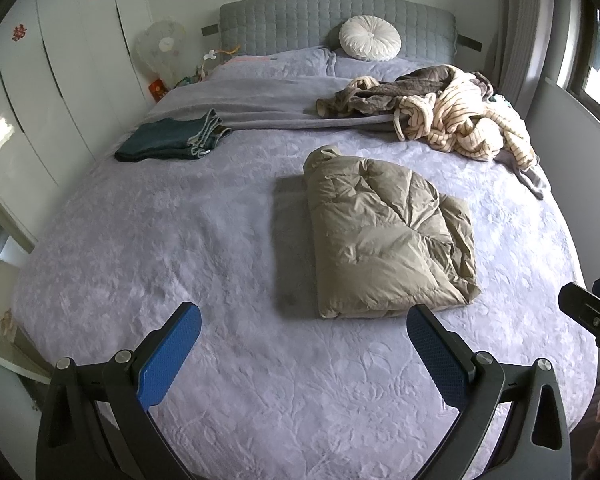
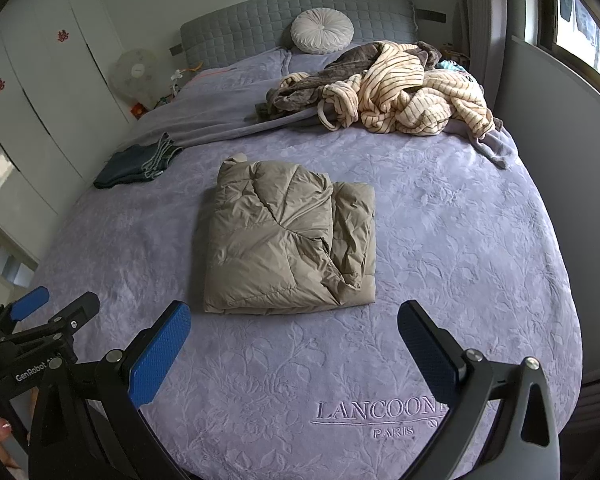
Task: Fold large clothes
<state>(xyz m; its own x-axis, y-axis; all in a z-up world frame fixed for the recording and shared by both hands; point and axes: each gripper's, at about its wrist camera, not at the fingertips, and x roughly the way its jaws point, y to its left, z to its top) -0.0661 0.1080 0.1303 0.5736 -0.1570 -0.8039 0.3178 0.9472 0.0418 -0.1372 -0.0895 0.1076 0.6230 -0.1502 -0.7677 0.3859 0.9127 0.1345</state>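
Both hand-held grippers, left (image 1: 302,330) and right (image 2: 294,326), gape wide, empty; folded puffer jacket (image 2: 288,240) done; next, lift striped robe (image 2: 412,92) by its shoulders.

You're facing a bed (image 1: 180,240) under a lavender embossed cover, "LANCOONE PARIS" stitched near its foot. Grey quilted headboard (image 1: 300,20) stands against a pale wall, with a round white cushion (image 1: 370,38) leaning on it. White wardrobe doors (image 1: 60,80) with small red stickers run along the left, a fan (image 1: 160,50) in the corner. Daylight comes from the window (image 2: 576,28) on the right, beside a curtain (image 1: 520,20).
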